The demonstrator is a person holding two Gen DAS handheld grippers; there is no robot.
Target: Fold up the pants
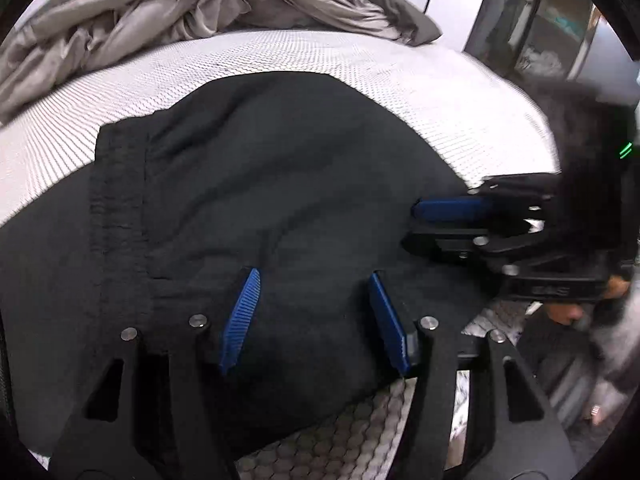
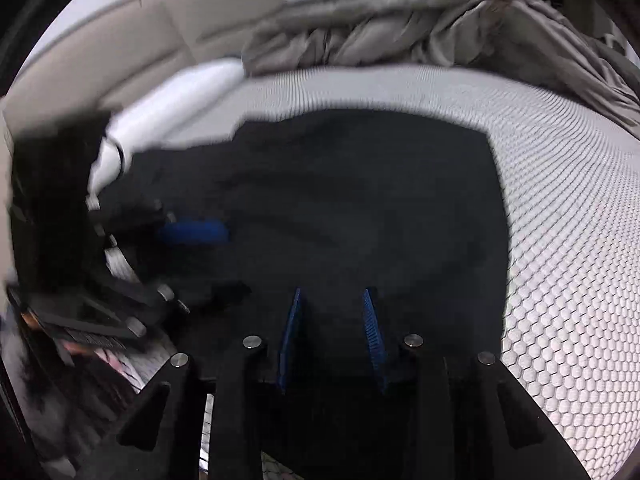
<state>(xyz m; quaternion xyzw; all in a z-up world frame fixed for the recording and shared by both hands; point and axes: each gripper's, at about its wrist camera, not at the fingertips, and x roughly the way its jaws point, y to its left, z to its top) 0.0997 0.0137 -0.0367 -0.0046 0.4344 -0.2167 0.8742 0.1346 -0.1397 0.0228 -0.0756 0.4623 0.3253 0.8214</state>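
Pants [image 1: 256, 184]: black, lying flat on the mattress [image 1: 280, 56], which has a white honeycomb-textured cover. The elastic waistband [image 1: 120, 208] sits on the left side in the left wrist view, gathered and ribbed. The fabric looks folded into a broad, compact slab, with a diagonal edge at the far right corner. The near edge runs across the bottom, with mattress showing below it.

Left gripper [image 1: 316, 320]: jaws spread wide, blue ribbed pads [image 1: 240, 320] on either side of bare black fabric, nothing pinched between them. It hovers over or rests on the near part of the pants; I can't tell if it touches.

Right gripper [image 2: 332, 340]: jaws partly apart, a narrower gap than the left, with black cloth beneath and nothing visibly gripped. In the left wrist view it comes in from the right edge of the pants [image 1: 452, 220], with its fingers stacked one above the other. That view is blurred.

Crumpled grey duvet [image 1: 168, 12] is heaped at the far end of the mattress, well apart from the pants. A white pillow [image 2: 168, 100] lies at the far left in the right wrist view, near the pants' edge.
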